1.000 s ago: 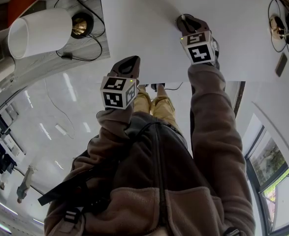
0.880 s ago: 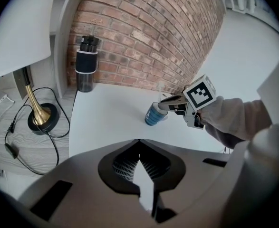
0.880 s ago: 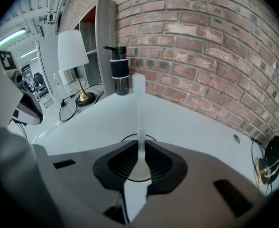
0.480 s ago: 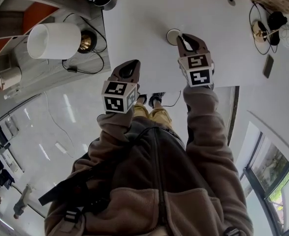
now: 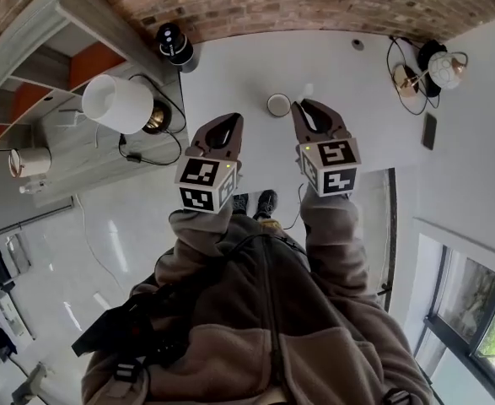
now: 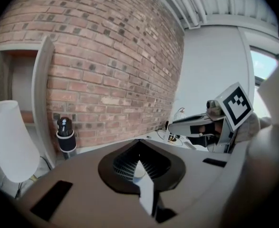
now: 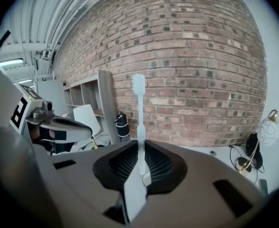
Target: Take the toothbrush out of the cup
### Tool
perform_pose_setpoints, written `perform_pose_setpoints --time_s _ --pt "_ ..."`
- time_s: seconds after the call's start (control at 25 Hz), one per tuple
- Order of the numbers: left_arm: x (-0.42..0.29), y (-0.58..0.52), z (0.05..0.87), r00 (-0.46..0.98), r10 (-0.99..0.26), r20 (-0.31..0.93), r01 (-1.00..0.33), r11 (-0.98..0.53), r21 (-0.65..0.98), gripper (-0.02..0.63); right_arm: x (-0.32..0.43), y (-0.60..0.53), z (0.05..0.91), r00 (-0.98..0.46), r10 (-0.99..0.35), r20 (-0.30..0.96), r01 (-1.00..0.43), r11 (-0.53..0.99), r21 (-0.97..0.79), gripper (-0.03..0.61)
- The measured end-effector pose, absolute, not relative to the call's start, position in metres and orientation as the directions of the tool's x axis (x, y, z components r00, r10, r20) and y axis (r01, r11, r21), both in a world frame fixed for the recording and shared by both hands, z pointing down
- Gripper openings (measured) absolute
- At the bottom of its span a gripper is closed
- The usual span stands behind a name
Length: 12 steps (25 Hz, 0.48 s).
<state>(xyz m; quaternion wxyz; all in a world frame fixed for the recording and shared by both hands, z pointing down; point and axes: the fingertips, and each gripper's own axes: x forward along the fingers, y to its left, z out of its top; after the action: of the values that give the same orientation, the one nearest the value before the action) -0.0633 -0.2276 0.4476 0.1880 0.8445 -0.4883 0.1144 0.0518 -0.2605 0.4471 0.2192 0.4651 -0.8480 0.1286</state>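
Toothbrush (image 7: 139, 109) held upright in right tool (image 7: 140, 146); jaws closed on handle, bristles up; lower end hidden behind jaws. Cup (image 5: 278, 105) stands on desk (image 5: 357, 83), just beside right tool's tips (brush judged out of cup, or nearly so). Left tool (image 6: 139, 144) closed with nothing gripped, near desk's edge. Step in hand: lift-out; brush best raised straight and vertical until handle end is clear of rim, so cup is not tipped; firm grip needed, thin handle judged likely to swivel.
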Motion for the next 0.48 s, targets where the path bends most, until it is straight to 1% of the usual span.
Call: perform_pose_setpoints --time_s 0.2,0.4,0.48 --pt "-0.048 -0.239 0.391 0.521 -0.810 0.270 -0.854 -0.498 0.152 0.005 0.059 -0.256 0.405 -0.483 -0.768 0.421 -0.850 0.526 -0.014 0.049" --pt "-0.036 -0.239 0.356 0.543 -0.811 0.216 -0.839 -0.530 0.120 0.005 0.067 -0.249 0.368 -0.485 -0.798 0.359 -0.854 0.520 0.003 0.049" --pt "-0.032 -0.247 0.339 0.553 -0.814 0.176 -0.833 -0.544 0.100 0.005 0.071 -0.254 0.350 -0.481 -0.816 0.320 -0.857 0.515 0.023 0.049"
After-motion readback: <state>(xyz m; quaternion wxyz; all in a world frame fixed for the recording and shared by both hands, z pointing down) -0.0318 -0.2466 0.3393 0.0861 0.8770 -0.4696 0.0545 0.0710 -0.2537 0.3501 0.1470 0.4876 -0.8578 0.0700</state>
